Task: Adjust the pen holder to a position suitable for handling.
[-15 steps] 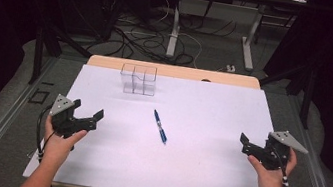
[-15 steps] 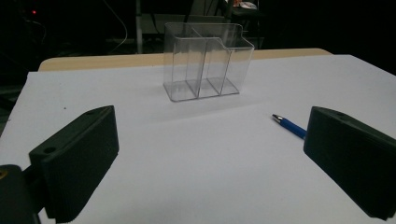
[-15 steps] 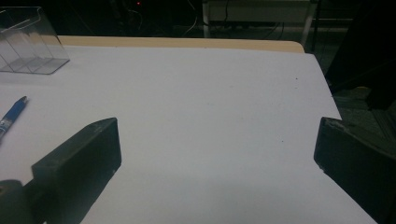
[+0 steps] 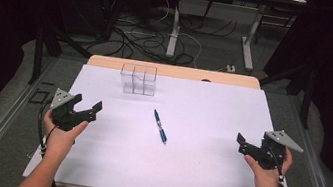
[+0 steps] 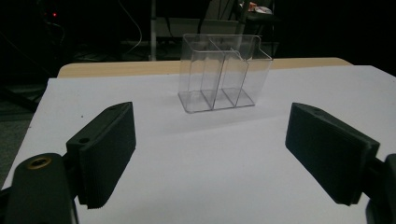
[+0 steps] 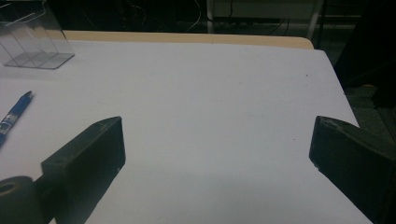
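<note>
Nearest: both forearms came in from the near edge. L hand (image 4: pixel 59 133) and R hand (image 4: pixel 270 166) each held a gripper low over the white sheet (image 4: pixel 192 173).

The left gripper (image 4: pixel 92 113) sat near the sheet's left edge. Vs. half a sec earlier it had crept a bit farther in and slightly toward centre, a small shift and no real reach. Jaws stood wide with nothing btwn them. In the left gripper view the two black pads framed bare sheet, w/ the clear box straight ahead past them.

The right gripper (image 4: pixel 241 146) was near the right edge, approx. where it had been, maybe a touch further left. Jaws were wide apart too and empty. In the right gripper view there was bare sheet btwn the pads, w/ the pen off to that view's left.

Mid-table: the blue pen (image 4: pixel 159 126) lay flat on the sheet, roughly centred btwn the two grippers and well apart from both. It ran diagonally, far end toward the left. Same spot as before, untouched.

Farther: the clear box (image 4: pixel 138 79), a see-through organiser w/ several upright compartments, stood at the far side of the sheet, left of centre. It hadn't moved and looked empty.

Beyond that: a wooden table edge (image 4: pixel 183 72), then floor cables.

Judgement: work had barely begun. Only the left gripper had started to drift in, so prob. the approach phase. The pen looked like the thing to pick and the box its likely destination. No grasp yet.
</note>
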### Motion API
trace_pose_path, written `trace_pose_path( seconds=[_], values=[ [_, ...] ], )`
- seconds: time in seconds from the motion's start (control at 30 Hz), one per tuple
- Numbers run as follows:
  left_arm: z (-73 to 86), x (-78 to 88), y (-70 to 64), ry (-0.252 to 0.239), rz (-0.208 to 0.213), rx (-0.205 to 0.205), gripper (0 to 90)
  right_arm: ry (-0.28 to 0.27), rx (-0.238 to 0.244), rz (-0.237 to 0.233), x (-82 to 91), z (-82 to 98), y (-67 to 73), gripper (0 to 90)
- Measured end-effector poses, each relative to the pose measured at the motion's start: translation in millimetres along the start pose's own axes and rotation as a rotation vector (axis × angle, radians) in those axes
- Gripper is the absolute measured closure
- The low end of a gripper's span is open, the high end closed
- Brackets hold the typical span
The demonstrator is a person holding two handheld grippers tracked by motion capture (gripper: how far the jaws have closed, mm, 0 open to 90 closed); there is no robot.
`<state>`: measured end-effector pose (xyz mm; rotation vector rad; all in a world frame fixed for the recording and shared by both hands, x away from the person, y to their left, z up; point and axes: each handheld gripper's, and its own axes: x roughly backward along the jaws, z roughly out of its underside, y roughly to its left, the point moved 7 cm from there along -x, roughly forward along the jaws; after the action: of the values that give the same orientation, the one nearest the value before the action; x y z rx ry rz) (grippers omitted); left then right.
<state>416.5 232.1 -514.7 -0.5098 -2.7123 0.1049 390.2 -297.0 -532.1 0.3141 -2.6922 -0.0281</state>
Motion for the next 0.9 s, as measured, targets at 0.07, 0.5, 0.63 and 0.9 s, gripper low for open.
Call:
trace_pose_path(
  seconds=[0.07,0.5,0.63,0.9],
  values=[
    [-2.2,-4.6,0.2,0.009,-0.001,-0.003,19.8,0.003,0.011,-0.004,-0.6,0.1,2.1,4.7],
    [-35.8,-33.2,9.5,0.029,-0.03,0.083,41.9,0.013,0.01,-0.002,-1.0,2.6,2.5,6.9],
    [-47.6,-42.3,12.4,0.037,-0.042,0.078,43.2,0.017,0.007,0.005,-1.6,3.6,1.4,7.1],
    [-68.0,-58.7,14.0,0.07,-0.048,0.081,44.7,0.021,0.004,0.009,-2.6,5.0,2.3,7.5]
  ],
)
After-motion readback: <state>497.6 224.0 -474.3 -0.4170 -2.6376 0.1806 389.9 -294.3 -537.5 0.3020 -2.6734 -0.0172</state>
